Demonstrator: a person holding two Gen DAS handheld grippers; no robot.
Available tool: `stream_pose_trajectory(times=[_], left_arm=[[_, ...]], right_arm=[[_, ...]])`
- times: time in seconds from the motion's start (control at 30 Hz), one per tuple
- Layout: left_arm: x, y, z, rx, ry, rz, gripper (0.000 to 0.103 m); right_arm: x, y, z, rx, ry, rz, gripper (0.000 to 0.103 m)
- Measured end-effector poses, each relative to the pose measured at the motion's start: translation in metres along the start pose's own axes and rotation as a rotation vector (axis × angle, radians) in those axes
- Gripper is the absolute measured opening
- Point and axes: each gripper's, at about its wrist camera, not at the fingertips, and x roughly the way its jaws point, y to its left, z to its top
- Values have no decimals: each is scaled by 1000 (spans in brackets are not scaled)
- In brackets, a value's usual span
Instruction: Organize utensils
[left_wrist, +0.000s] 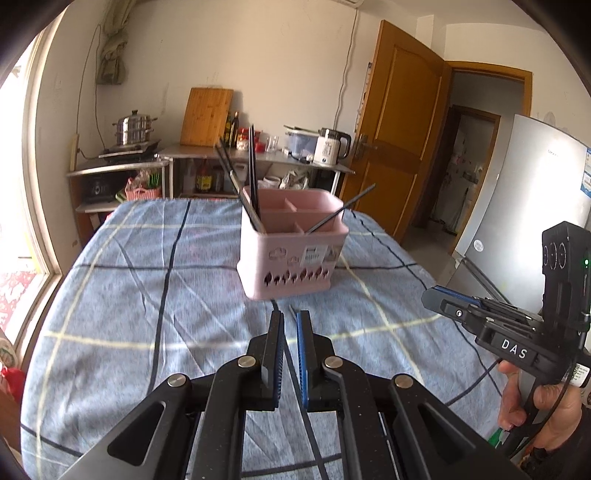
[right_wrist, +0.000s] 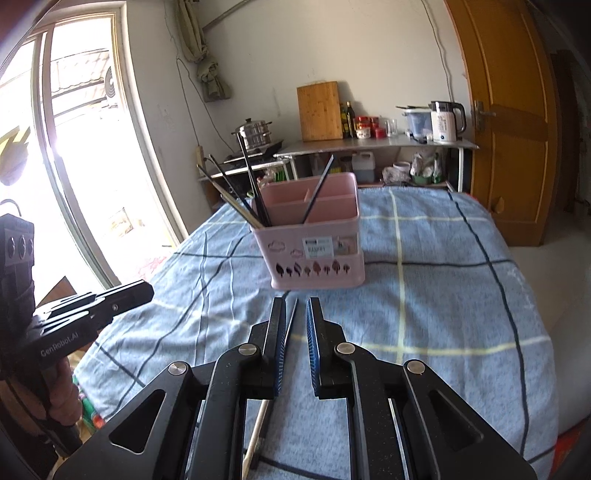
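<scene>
A pink utensil holder (left_wrist: 291, 258) (right_wrist: 314, 247) with compartments stands on the blue checked cloth. Several dark chopsticks (left_wrist: 253, 173) (right_wrist: 236, 188) lean in its left compartment, and one more (left_wrist: 340, 210) (right_wrist: 318, 192) leans in another. My left gripper (left_wrist: 290, 317) hovers in front of the holder, jaws slightly apart with nothing between them. My right gripper (right_wrist: 296, 306) is slightly open above a chopstick (right_wrist: 273, 373) that lies on the cloth and runs between and under its fingers, unheld. The right gripper also shows in the left wrist view (left_wrist: 439, 299).
The table (left_wrist: 147, 295) (right_wrist: 443, 295) is covered by the blue cloth. Behind it stand a steel counter (left_wrist: 258, 155) with a cutting board, bottles and a kettle (left_wrist: 330, 146), a steamer pot (left_wrist: 133, 127), a wooden door (left_wrist: 399, 122) and a fridge (left_wrist: 524, 206). The left gripper shows in the right wrist view (right_wrist: 129, 295).
</scene>
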Motion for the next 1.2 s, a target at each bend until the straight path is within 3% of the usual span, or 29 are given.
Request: stream_pose_trajectory(times=[0.33,0.57,0.87,1.2], left_arm=[[16,8,-19,-25,36,8,6],[29,15,-33,-46,65,6,13],[45,26,-42,-76,98,2,14],[56,30,-48,-93,129,2,14]], right_arm=[[26,5,-21,9,76,17,12],[59,12,-39,2,171,31,12],[99,13,-55,-3,283,36,12],[116,17,-60,-19,322,15,13]])
